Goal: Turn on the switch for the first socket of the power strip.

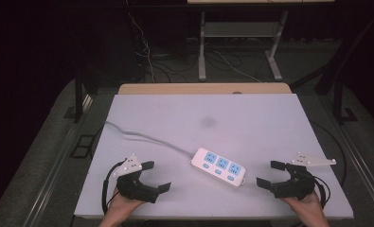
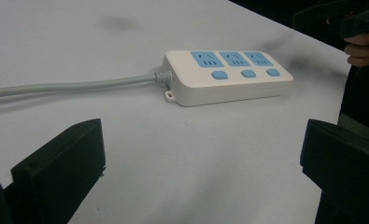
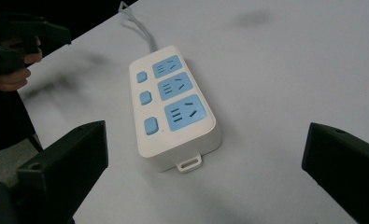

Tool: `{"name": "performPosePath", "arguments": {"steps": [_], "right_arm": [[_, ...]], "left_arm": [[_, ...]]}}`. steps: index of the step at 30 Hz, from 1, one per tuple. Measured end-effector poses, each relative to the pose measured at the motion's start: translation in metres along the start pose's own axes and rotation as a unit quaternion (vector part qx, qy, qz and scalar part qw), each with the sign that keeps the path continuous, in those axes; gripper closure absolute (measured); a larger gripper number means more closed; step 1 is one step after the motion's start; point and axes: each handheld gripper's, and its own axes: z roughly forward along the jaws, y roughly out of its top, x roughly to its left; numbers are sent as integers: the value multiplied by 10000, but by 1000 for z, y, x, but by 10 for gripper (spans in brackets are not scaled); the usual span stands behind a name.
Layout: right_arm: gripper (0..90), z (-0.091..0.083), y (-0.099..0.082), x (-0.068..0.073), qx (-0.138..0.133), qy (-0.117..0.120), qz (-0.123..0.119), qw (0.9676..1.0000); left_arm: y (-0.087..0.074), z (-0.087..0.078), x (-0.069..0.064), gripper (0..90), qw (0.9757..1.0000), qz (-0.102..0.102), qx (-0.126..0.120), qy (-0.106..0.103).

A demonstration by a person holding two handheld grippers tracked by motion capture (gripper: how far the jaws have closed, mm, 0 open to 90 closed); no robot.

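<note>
Close to the near edge of the white worktop (image 1: 270, 113) are two hands, each with one black gripper. The left gripper (image 1: 151, 176) sits by the near left corner. Its jaws are spread wide, with nothing between them. The right gripper (image 1: 271, 173) sits by the near right corner. Its jaws are spread wide too, and they hold nothing. Both point in toward the middle.

Between them, a bit farther in from the near edge, lies one power strip (image 1: 218, 167). It lies flat on the worktop, turned a little slantwise, and neither gripper touches it. It is white, with three blue sockets (image 3: 173, 86) and three small blue buttons (image 3: 145, 98) beside them.

It looks like hard plastic, so I think it is stiff and will not bend or squash. It is likely light, but smooth, so it may slip. The long sides look like the best place to hold it, with one jaw on each side, near the middle. The little loop (image 3: 189, 164) at its end looks too thin to pull on.

One grey cord (image 1: 142, 136) runs from the far end of the strip toward the far left corner and off the left edge. The cord is soft and bendy. I think it will drag behind and may tug if the strip is lifted.
</note>
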Motion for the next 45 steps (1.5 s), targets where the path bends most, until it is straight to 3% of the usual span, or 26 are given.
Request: {"name": "performPosePath", "arguments": {"steps": [30,45], "right_arm": [[1,-1,4,-1,97,58,2,9999],[1,1,18,6,224,145,-122,9996]], "left_arm": [[0,-1,2,0,10000,-58,-35,-60],[0,1,2,0,9999,-45,4,-92]]}}
